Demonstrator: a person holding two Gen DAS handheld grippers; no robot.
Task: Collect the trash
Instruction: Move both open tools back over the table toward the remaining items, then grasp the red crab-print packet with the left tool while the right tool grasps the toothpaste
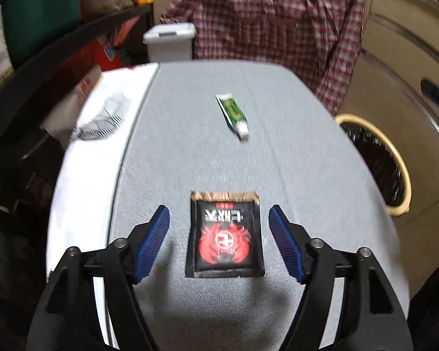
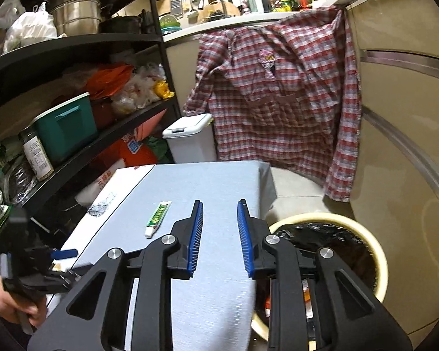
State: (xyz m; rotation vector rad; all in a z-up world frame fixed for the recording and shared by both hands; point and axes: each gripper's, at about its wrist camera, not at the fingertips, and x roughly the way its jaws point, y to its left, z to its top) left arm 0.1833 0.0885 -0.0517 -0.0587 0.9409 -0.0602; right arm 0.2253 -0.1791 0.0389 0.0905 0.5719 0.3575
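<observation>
Left wrist view: the left gripper [image 1: 219, 235] hangs over a grey cloth-covered table [image 1: 292, 158] with its blue ribbed pads spread wide, and a flat black sachet with a red crest printed on it [image 1: 225, 235] lies on the table between them, clear of both pads. Farther along the table from the sachet lies a small green-and-white squeeze tube with a white cap [image 1: 233, 115], slanted and untouched. Off the table's right edge stands a round cream-rimmed waste bin lined with a black bag [image 1: 395, 158]; beyond the table's far end stand a small white lidded bin [image 1: 169, 41] and a hanging red-and-white checked shirt [image 1: 275, 20]. In the right wrist view, the right gripper [image 2: 220, 235] hovers above the table's right edge, its blue pads parted by a narrow gap with nothing between them. The tube [image 2: 158, 218] lies on the table to the left of that gripper, and the cream-rimmed bin [image 2: 374, 251] sits just beside the table on the right, partly under the gripper's right finger. At the table's near left corner, a hand [image 2: 8, 301] holds the left gripper [image 2: 58, 259], blurred there, so its jaws cannot be read from this side.
</observation>
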